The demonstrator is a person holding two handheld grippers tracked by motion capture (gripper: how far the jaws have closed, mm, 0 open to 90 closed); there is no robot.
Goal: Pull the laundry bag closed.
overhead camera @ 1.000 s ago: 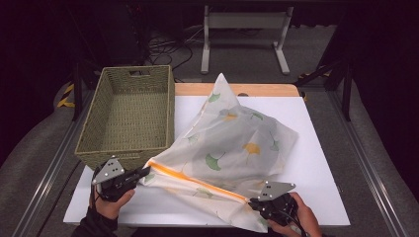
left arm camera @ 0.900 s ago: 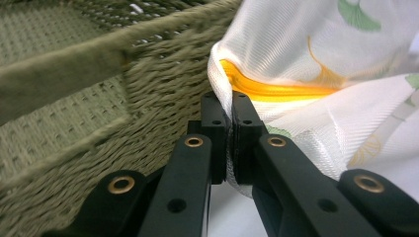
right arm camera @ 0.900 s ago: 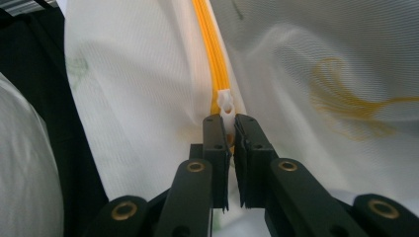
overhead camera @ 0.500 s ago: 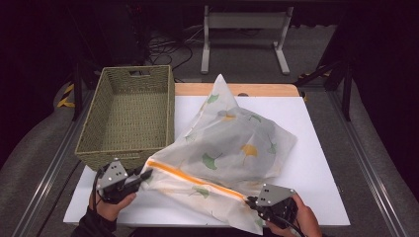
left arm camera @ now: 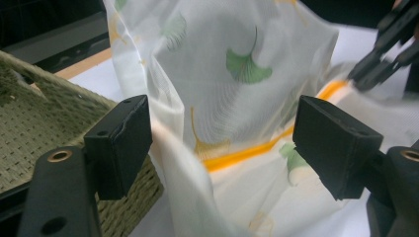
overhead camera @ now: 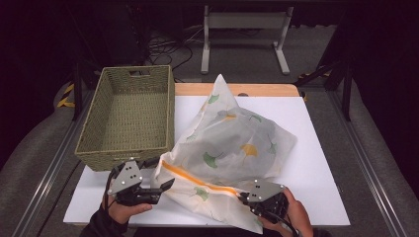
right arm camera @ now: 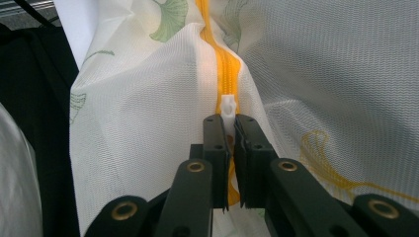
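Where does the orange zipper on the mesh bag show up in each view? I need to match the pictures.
High view: the orange zipper runs diagonally across the bag's near edge, between the two claws.
Left gripper view: a slanted orange band at centre, between the open jaws.
Right gripper view: a vertical strip at top centre, above the shut jaws.
Shared landmark: the green ginkgo-leaf print.

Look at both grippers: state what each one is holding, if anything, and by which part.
The right gripper is shut on the mesh bag at its orange zipper. The left gripper holds nothing; it has just been opening, with bag fabric loose between its fingers.
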